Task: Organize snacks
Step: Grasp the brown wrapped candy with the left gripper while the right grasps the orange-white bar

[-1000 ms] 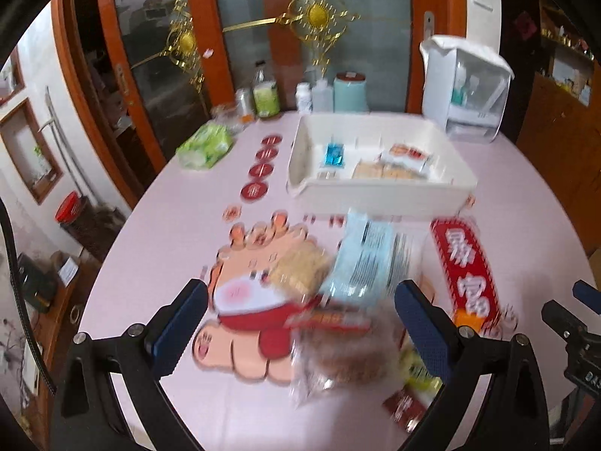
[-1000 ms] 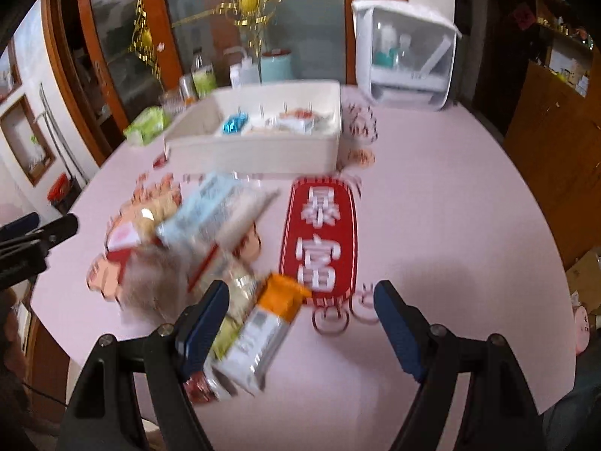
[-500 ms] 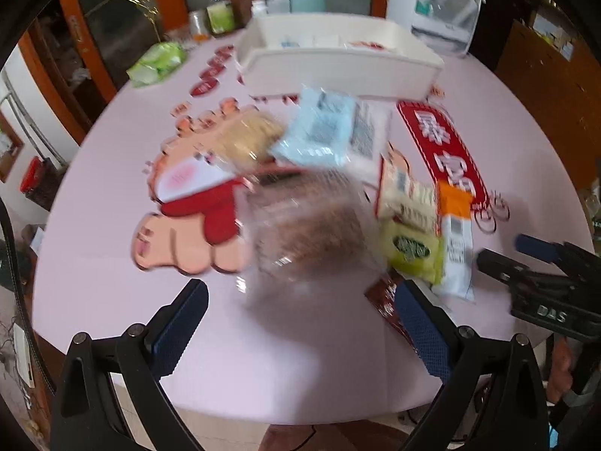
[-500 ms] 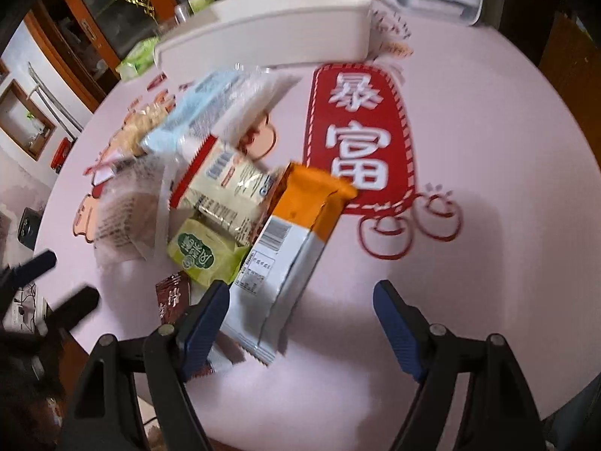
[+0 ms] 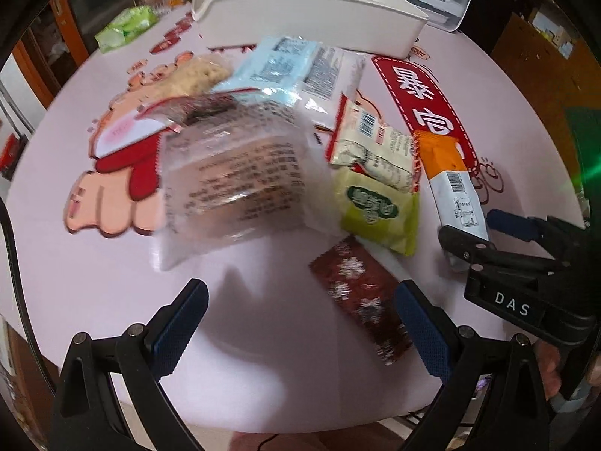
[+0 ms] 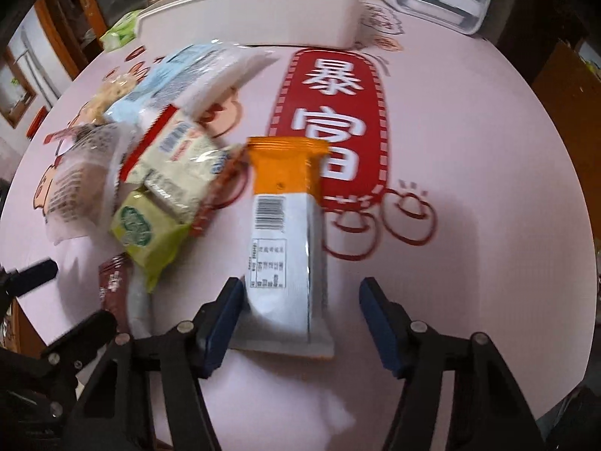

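Over on the left, the left tool (image 5: 300, 323) hangs over the smooth pink round worktop (image 5: 112, 282), its blue textured pads spread wide with nothing between them. Just ahead of it lies a crinkly clear plastic bag with dark bread inside (image 5: 240, 176), blurred but bulky. Behind that sits a pale blue glossy flat packet (image 5: 289, 67), and further back the long white plastic tray (image 5: 308, 18) with rounded corners. Moving right, a cream foil packet with a red serrated edge (image 5: 375, 150) overlaps a lime-green pillow-shaped sachet (image 5: 379, 210). In front of that, a dark brown flat wrapper with white snowflake marks (image 5: 360, 297) lies just beside the left tool's right pad. Now the right side: an orange-and-white long rectangular wrapper (image 6: 285, 233) with a barcode lies lengthwise on the worktop, its near end sitting between the pads of the right tool (image 6: 300, 319). Those jaws are closing; the left pad is at the wrapper's edge, while the right pad stands clear of it. Beside it, a red printed sticker with white characters (image 6: 334, 112) lies flat on the worktop.
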`<state>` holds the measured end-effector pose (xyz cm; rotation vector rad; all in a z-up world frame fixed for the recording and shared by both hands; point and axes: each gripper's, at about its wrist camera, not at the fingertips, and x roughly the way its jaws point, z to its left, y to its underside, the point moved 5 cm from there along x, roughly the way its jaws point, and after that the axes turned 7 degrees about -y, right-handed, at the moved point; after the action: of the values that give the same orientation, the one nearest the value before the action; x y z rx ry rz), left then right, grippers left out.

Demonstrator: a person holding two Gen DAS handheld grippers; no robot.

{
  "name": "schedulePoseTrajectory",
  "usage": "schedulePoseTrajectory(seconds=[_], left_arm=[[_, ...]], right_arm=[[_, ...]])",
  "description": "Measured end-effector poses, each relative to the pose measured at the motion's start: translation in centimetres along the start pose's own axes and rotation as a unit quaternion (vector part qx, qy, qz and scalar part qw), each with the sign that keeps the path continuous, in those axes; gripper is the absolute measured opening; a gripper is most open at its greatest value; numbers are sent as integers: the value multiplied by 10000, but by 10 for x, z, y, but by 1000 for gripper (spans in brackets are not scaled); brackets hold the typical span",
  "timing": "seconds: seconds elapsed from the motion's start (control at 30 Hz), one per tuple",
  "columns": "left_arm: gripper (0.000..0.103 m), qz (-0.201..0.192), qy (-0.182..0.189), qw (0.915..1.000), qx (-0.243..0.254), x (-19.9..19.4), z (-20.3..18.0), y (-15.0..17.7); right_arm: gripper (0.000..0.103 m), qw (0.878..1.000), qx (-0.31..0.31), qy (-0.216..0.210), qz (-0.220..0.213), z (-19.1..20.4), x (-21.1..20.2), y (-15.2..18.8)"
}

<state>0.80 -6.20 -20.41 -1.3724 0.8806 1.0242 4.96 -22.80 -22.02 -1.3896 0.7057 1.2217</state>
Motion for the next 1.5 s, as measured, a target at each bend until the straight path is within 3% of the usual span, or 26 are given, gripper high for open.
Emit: schedulePoseTrajectory(seconds=[0.17, 0.3, 0.47, 0.53, 0.6, 0.67, 0.87, 1.2, 1.5], left_arm=[[99, 531, 269, 9980, -204, 17, -18, 2], [99, 713, 283, 9964, -356, 21, -30, 0], [97, 966, -142, 9945, -369, 26, -38, 2], [88, 966, -365, 9944, -239, 24, -40, 4], [61, 880, -483, 9949, -106, 19, -39, 4], [40, 834, -374, 9958, -66, 16, -38, 1], [35, 851, 81, 9961, -214, 10, -23, -4], [34, -165, 203, 9995, -158, -50, 5, -34], [33, -1231, 292, 9919, -130, -121, 31, -91]], right_arm=[[64, 10000, -22, 40, -42, -5, 0, 1], [52, 9999, -50, 29, -112, -9, -3, 0], [41, 9999, -84, -85, -56, -12, -5, 0], [41, 9998, -83, -129, -84, -12, -6, 0], [41, 9998, -30, -174, -90, -14, -6, 0], [40, 9997, 50, -230, -87, -15, -6, 0], [39, 9978, 362, -523, -180, -15, -16, -1], [39, 9926, 331, -790, -864, 5, -71, -29], [39, 9849, 287, -967, -1405, 28, -116, -68]])
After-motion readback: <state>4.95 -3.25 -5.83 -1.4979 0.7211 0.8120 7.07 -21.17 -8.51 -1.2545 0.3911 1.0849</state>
